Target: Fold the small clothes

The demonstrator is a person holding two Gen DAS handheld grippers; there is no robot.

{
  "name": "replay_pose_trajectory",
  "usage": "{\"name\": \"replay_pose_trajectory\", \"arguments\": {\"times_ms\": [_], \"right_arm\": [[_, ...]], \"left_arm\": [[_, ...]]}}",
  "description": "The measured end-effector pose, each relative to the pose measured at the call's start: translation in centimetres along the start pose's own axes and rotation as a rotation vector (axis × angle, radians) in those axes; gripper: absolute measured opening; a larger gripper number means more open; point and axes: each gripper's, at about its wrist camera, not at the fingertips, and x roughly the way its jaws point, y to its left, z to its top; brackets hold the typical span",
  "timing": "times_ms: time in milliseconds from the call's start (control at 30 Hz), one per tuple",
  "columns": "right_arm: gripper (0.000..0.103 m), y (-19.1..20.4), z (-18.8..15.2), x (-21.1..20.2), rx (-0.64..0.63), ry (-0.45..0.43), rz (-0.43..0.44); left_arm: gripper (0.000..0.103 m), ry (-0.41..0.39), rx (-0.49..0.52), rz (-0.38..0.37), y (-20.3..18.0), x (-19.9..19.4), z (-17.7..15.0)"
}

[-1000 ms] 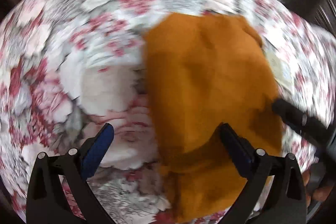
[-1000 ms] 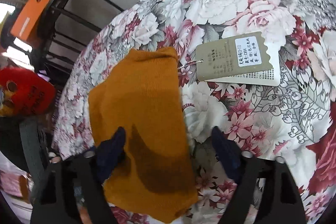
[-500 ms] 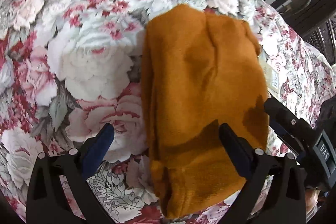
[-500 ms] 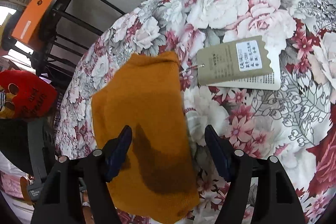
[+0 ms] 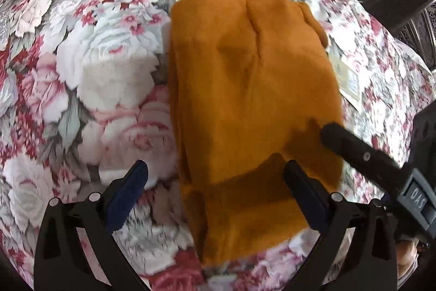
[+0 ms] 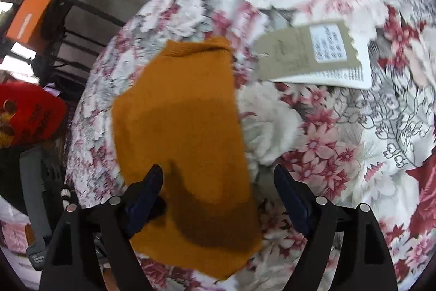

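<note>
A folded mustard-orange knit garment [image 5: 250, 100] lies flat on a flowered cloth [image 5: 90, 59]. My left gripper [image 5: 215, 182] is open and empty, hovering over the garment's near edge. The garment also shows in the right wrist view [image 6: 185, 132]. My right gripper [image 6: 218, 187] is open and empty above its near part. One finger of the right gripper [image 5: 354, 149] reaches in from the right in the left wrist view, over the garment's right edge.
A beige and white paper hang tag [image 6: 313, 53] lies on the cloth beside the garment's collar end, also seen in the left wrist view [image 5: 348, 81]. A black metal rack [image 6: 76, 18] with an orange box [image 6: 30, 15] stands past the table edge. A red object [image 6: 30, 113] is at the left.
Both grippers stay open and empty. The left view has pulled back and settled over the garment. The right gripper has shifted slightly, and its view is now blurred by motion.
</note>
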Motion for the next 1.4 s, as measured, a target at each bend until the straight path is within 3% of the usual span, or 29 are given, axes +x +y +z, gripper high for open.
{"name": "replay_pose_trajectory", "arguments": {"times_ms": [133,200,333,533,633,800,933,1200,1400], "right_arm": [[0.084,-0.2,-1.1,0.3,0.027,0.067,-0.02],[0.085,-1.3,-1.8,1.7,0.085,0.127,-0.005],[0.088,-1.5,-2.0,1.9,0.07,0.123,-0.002],[0.088,-0.4,-0.9,-0.1,0.05,0.017,0.065],[0.088,-0.4,-0.1,-0.1,0.016,-0.028,0.068],[0.088,-1.8,-0.3,1.8,0.023,-0.008,0.087],[0.099,-0.9,-0.5,2.4,-0.03,0.007,0.081],[0.099,-1.7,-1.4,2.4,-0.03,-0.085,0.106],[0.099,-2.1,-1.5,1.5,0.01,-0.074,0.131]], "left_arm": [[0.099,0.062,0.002,0.071,1.1,1.4,-2.0],[0.099,0.101,-0.029,0.047,1.8,2.6,-2.1],[0.099,0.091,-0.042,0.023,2.0,2.0,-1.8],[0.098,0.015,-0.109,-0.123,4.2,0.3,0.2],[0.099,0.027,-0.098,-0.108,4.5,1.3,0.1],[0.099,0.005,-0.059,-0.078,3.9,2.3,-0.4],[0.099,-0.01,-0.056,-0.062,3.6,2.3,-0.8],[0.099,-0.006,-0.035,-0.065,2.2,2.8,-1.7],[0.099,0.0,-0.046,-0.064,2.8,2.7,-1.6]]}}
